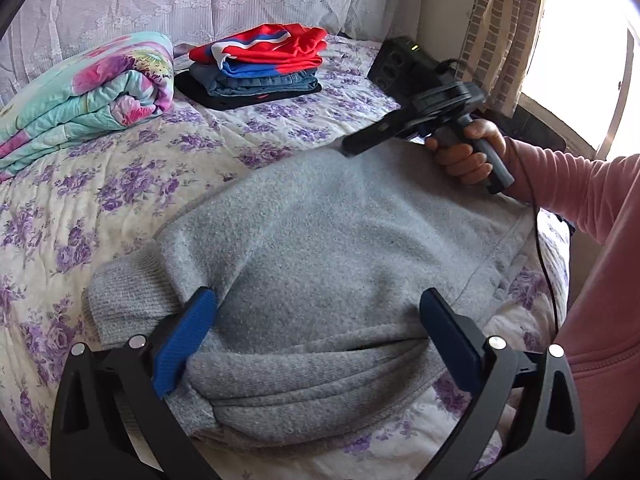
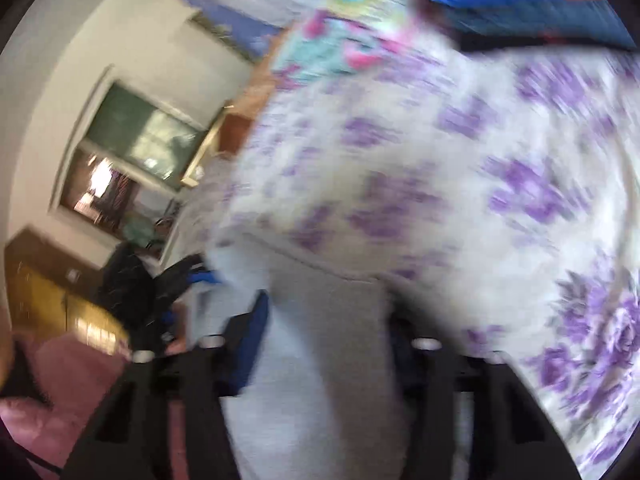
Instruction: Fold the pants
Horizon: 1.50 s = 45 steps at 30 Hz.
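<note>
**My two claws and one pair of gray pants**

I hold two claws, one in each hand. There is one pair of gray pants (image 1: 320, 232), one folded flower blanket (image 1: 80, 96), and one pile of folded clothes (image 1: 256, 68) at the back of the bed (image 1: 80, 208).

The pants lie folded in a soft heap in the middle of the bed, on the sheet with purple flowers. My left claw (image 1: 316, 344) sits right over the near end of the pants. Its two blue pads stand wide apart, one on each side of the thick folded edge. The pads do not squeeze the cloth, so this claw holds nothing.

My right claw (image 2: 324, 344) is at the far edge of the pants, and my right hand (image 1: 464, 152) grips its gray handle. In its own view the picture is very blurry. A strip of gray cloth runs up between its two fingers, which stand close to the cloth on both sides. I cannot tell if they pinch it.

The pants are fuzzy and thick, with a ribbed cuff (image 1: 132, 300) at the left. The blanket is puffy, with pink and green flowers. The pile has a red piece on top, blue ones under it, and a flat black one at the bottom. My sleeve (image 1: 592, 200) is pink.
</note>
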Motion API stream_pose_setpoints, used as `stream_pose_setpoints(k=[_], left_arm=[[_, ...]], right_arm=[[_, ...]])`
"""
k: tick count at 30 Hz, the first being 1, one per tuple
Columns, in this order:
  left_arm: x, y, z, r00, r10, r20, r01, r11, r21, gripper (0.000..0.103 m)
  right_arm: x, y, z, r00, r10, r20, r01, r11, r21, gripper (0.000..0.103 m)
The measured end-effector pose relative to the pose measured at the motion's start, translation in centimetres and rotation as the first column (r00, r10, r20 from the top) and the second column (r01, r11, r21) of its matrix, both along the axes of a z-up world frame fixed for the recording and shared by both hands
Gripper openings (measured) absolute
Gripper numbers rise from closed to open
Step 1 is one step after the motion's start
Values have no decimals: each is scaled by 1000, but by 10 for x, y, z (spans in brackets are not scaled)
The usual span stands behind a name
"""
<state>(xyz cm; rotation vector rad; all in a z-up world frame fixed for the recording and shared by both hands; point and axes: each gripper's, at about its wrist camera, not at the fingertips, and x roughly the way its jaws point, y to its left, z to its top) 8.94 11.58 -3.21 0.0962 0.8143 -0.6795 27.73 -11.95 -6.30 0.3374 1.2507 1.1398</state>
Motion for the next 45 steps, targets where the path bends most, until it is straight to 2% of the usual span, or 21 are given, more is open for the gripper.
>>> stream_pose_setpoints(k=[3, 7, 9, 10, 11, 13, 15, 17, 20, 22, 23, 25, 27, 28, 29, 33, 37, 39, 42, 44, 45], left_arm=[[-1, -2, 0, 1000, -4, 8, 4, 1000, 23, 99], [0, 3, 3, 1000, -11, -3, 11, 1000, 2, 99], [1, 5, 5, 1000, -9, -9, 9, 1000, -12, 99], [0, 6, 4, 1000, -7, -10, 7, 1000, -15, 99], [0, 6, 4, 1000, -6, -8, 6, 1000, -14, 99], [-1, 3, 4, 1000, -3, 4, 3, 1000, -2, 99], [-2, 2, 3, 1000, -1, 10, 1, 1000, 4, 99], [-2, 3, 4, 1000, 1, 8, -1, 1000, -3, 99], [-1, 4, 4, 1000, -1, 6, 2, 1000, -12, 99], [-2, 1, 3, 1000, -10, 13, 10, 1000, -2, 99], [-3, 0, 3, 1000, -6, 20, 6, 1000, 12, 99], [-5, -2, 1, 999, -7, 31, 6, 999, 32, 99], [-8, 2, 4, 1000, -8, 30, 7, 1000, 22, 99], [-9, 5, 7, 1000, -4, 27, 4, 1000, 11, 99], [-10, 9, 12, 1000, 0, 26, 0, 1000, -9, 99], [-11, 23, 32, 998, 47, 44, -44, 996, -76, 99], [-2, 16, 23, 996, 82, 36, -81, 997, -13, 99], [2, 15, 15, 995, 97, 29, -98, 995, 22, 99], [-4, 17, 31, 995, 93, 43, -93, 996, -13, 99], [-10, 10, 50, 994, 84, 74, -82, 996, -38, 99], [-12, 4, 58, 993, 74, 89, -70, 996, -46, 99]], right_arm=[[6, -6, -16, 996, -21, -81, 23, 999, 26, 29], [-14, 0, 18, 997, -9, 76, 18, 993, -115, 32], [-26, -1, 42, 981, -12, 196, 52, 978, -202, 47], [-32, -6, 54, 957, -44, 286, 120, 959, -255, 68], [-41, -10, 71, 914, -79, 398, 209, 933, -294, 73], [-55, -18, 89, 874, -103, 476, 262, 924, -279, 73], [-71, -12, 100, 878, -112, 464, 226, 954, -197, 72], [-85, 4, 96, 891, -79, 447, 166, 973, -159, 67], [-78, 26, 55, 921, -41, 388, 148, 957, -251, 47], [-47, 21, 9, 937, -97, 336, 205, 931, -303, 18], [-36, 11, 2, 942, -149, 301, 224, 947, -231, 7], [-22, -4, -2, 950, -238, 202, 276, 943, -184, 0], [-37, -8, 16, 937, -264, 227, 305, 937, -170, 16], [-50, -7, 28, 926, -266, 268, 319, 931, -177, 41], [-68, -6, 40, 911, -264, 316, 329, 929, -173, 51], [-148, 0, 70, 856, -226, 465, 317, 940, -128, 52], [-193, 5, 8, 912, -231, 338, 324, 913, -250, 57], [-222, -3, 16, 866, -238, 439, 359, 908, -216, 57], [-248, -41, 47, 812, -372, 450, 468, 876, -119, 65], [-261, -79, 63, 718, -507, 476, 604, 795, -64, 72], [-268, -111, 71, 634, -596, 493, 705, 708, -51, 72]])
